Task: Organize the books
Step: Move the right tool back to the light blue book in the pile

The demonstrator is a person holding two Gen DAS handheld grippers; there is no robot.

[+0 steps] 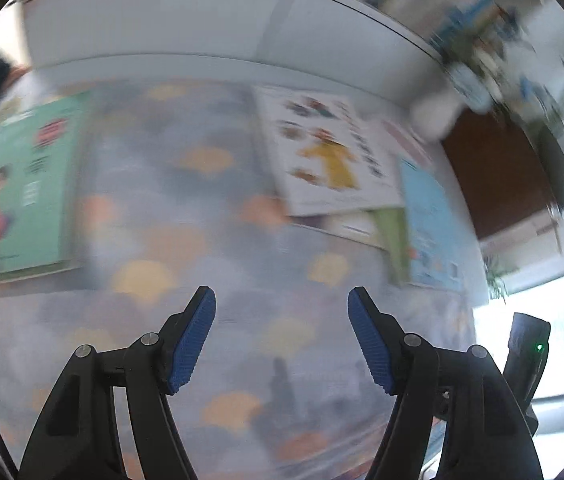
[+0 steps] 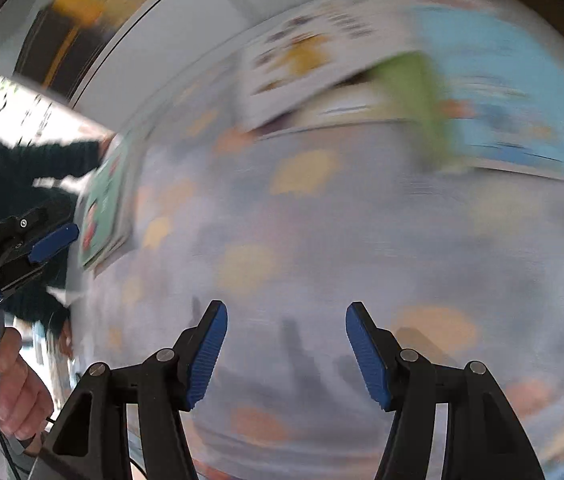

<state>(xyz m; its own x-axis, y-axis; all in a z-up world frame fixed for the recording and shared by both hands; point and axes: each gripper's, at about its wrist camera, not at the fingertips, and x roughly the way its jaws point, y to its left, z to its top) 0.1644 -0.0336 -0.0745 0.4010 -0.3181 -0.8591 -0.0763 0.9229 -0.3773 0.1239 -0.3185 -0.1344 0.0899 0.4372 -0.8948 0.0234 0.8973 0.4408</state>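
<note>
**Hovering over the patterned cloth, both tools empty**

Hovering above a pale cloth (image 1: 218, 216) printed with orange and yellow blobs, I see my left gripper (image 1: 282, 300) with its blue pads apart and nothing between them. My right gripper (image 2: 286, 316) stands the same way, jaws spread, empty. Both views are badly smeared. A green book (image 1: 22, 192) lies flat at the left of the cloth. Across from it a white picture book (image 1: 330, 152) tops a loose pile, overlapping a light green book (image 1: 392, 236) and a blue book (image 1: 430, 224). In the right view a hand (image 2: 18, 392) grips the other tool's handle.
</note>
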